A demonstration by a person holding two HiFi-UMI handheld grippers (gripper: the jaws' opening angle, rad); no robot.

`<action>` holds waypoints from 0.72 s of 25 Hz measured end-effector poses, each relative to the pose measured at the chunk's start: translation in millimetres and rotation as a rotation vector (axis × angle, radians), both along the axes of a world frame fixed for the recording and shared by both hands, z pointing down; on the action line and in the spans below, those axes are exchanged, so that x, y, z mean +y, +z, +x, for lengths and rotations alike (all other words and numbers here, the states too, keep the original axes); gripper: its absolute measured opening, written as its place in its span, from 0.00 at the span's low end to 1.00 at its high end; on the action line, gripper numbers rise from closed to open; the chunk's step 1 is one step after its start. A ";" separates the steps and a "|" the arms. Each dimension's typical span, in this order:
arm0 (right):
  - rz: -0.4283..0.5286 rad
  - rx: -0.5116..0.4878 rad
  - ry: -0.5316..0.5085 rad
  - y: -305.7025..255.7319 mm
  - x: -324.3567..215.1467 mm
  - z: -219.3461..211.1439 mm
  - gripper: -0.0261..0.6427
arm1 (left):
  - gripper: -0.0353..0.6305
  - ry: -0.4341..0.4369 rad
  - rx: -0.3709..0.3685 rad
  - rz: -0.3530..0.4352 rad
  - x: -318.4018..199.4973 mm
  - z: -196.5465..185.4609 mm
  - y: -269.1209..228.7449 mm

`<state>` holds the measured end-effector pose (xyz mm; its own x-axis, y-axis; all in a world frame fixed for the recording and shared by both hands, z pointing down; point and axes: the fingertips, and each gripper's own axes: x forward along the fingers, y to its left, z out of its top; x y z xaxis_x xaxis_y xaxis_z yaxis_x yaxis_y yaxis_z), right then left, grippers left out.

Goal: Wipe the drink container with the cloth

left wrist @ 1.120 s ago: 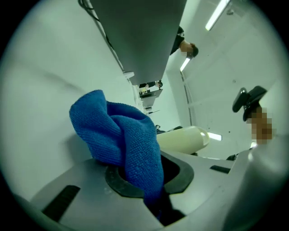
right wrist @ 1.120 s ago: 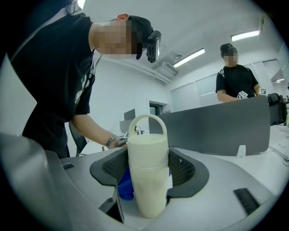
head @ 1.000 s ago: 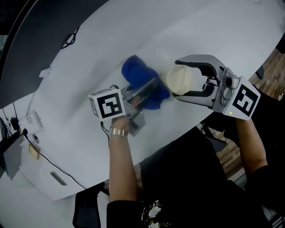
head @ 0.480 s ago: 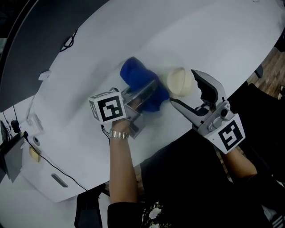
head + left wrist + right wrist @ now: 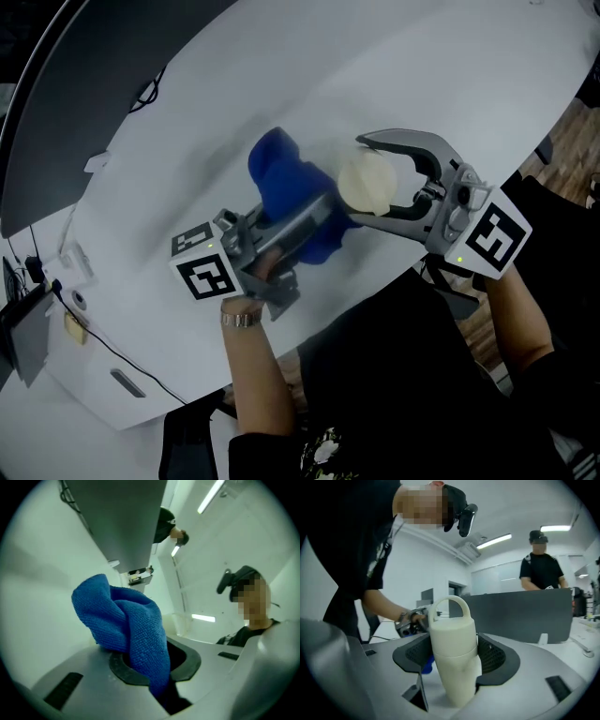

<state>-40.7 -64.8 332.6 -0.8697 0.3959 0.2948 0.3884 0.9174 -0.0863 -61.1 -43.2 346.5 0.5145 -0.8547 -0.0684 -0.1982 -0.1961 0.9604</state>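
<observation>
- Right gripper (image 5: 359,180) comes in from the right edge of the white tabletop (image 5: 450,66), its jaws clamped on either side of the cream bottle (image 5: 369,184).
- In the right gripper view the bottle (image 5: 454,648) stands upright between the dark pads, loop handle on top, squeezed at its middle.
- Whether the bottle's base sits on the tabletop or hangs just above it, I can't tell.
- Left gripper (image 5: 319,214) reaches from the lower left, angled up toward the bottle, the person's forearm stretched out behind it with a metal watch band (image 5: 242,319) at the wrist.
- Its jaws are clenched on the blue cloth (image 5: 281,178); the left gripper view shows the cloth (image 5: 124,620) pinched low between the pads and bunching up above them.
- The cloth's right edge lies just beside the bottle's left side; a scrap of blue peeks past the bottle in the right gripper view.
- The marker cubes (image 5: 204,272) ride at the back of each gripper, near the hands.
</observation>
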 end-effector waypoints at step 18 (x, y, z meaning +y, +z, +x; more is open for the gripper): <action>-0.141 -0.095 -0.113 -14.1 -12.0 -2.7 0.44 | 0.12 0.061 0.049 -0.007 -21.7 3.1 19.2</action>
<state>-43.4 -76.8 318.6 -0.8387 0.5242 0.1479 0.5008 0.8489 -0.1689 -58.0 -64.9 365.6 0.5619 -0.8224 -0.0888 -0.1390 -0.1996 0.9700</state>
